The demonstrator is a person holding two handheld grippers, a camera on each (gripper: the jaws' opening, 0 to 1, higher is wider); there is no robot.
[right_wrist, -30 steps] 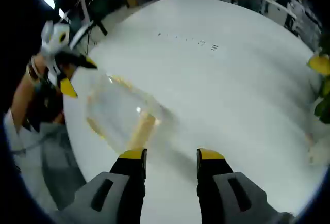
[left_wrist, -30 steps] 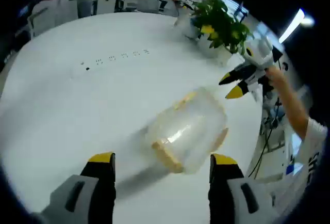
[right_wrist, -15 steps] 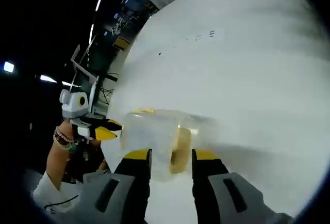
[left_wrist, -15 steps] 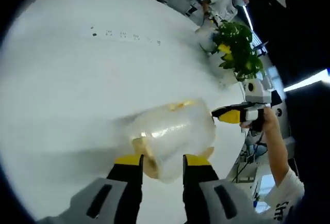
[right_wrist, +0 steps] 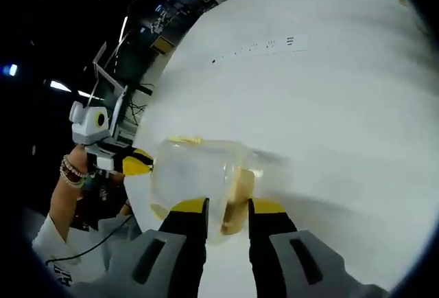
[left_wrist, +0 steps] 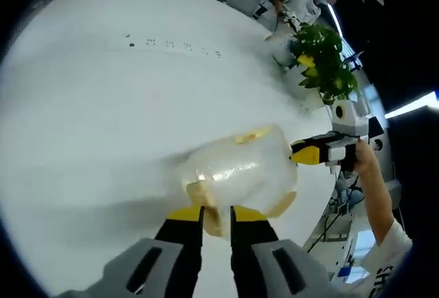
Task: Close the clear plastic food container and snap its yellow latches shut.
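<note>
A white round table (left_wrist: 82, 126) carries the clear container (left_wrist: 240, 167). The left gripper (left_wrist: 215, 213) and right gripper (right_wrist: 227, 207) each pinch a yellow latch (left_wrist: 204, 205) at opposite ends, jaws nearly closed, likely to snap them down.

Round white table (left_wrist: 103, 106) with a short row of small dark marks (left_wrist: 175, 45) near its far side; leafy green potted plant (left_wrist: 321, 61) with some yellow leaves at far edge; person in white (left_wrist: 296, 6) beyond it.
</note>
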